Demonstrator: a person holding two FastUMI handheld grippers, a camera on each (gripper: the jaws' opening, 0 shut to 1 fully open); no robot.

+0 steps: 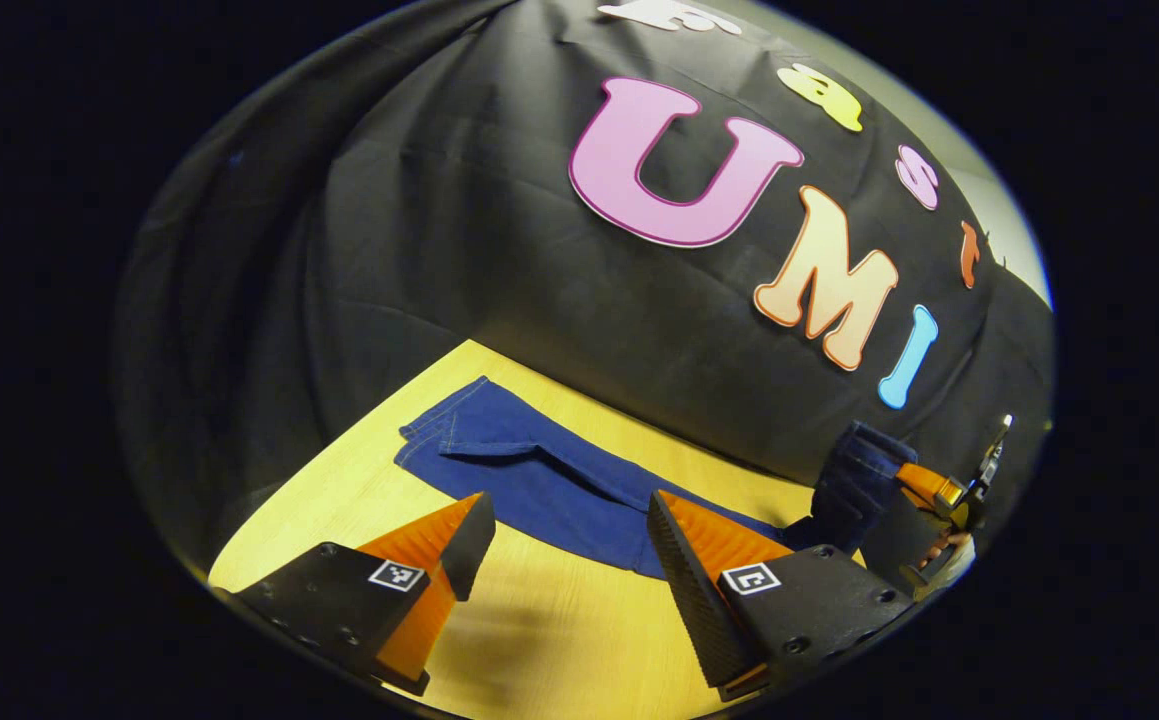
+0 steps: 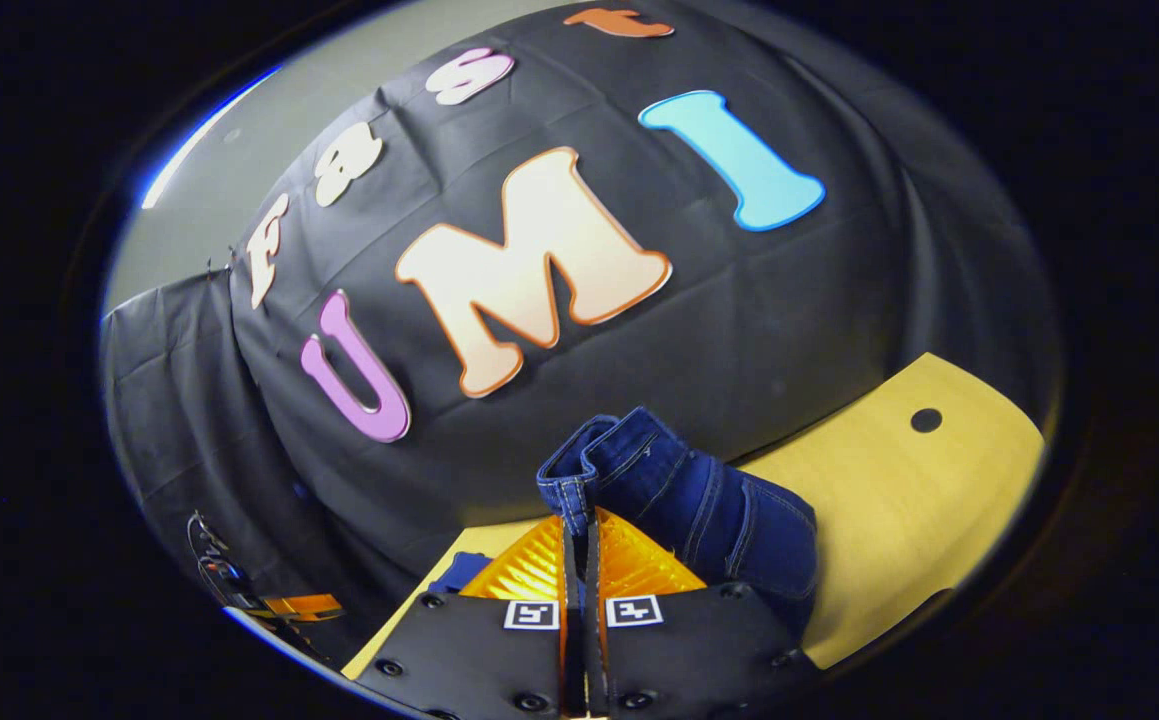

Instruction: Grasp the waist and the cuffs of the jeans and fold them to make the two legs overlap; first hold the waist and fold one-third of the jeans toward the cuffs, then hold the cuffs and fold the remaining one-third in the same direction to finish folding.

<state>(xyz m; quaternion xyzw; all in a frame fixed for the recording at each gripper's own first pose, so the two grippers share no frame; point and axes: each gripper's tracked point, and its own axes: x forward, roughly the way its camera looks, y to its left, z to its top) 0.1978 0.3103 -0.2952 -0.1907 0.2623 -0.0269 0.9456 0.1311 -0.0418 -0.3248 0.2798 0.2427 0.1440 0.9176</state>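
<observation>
Dark blue jeans [image 1: 539,475] lie flat on the yellow wooden table [image 1: 359,500], their cuffs at the far left of the left gripper view. My left gripper [image 1: 571,510] hovers open just above the near edge of the legs, holding nothing. At the right of that view, my right gripper [image 1: 924,485] holds the waist end lifted off the table. In the right gripper view, my right gripper [image 2: 579,525] is shut on the waistband, and the bunched denim [image 2: 709,505] hangs over to the right of the fingers.
The black cloth wall [image 1: 499,250] rises right behind the table's far edge. A small round hole [image 2: 926,420] sits in the tabletop [image 2: 899,500] at the right of the right gripper view. The left gripper [image 2: 289,605] shows small at that view's lower left.
</observation>
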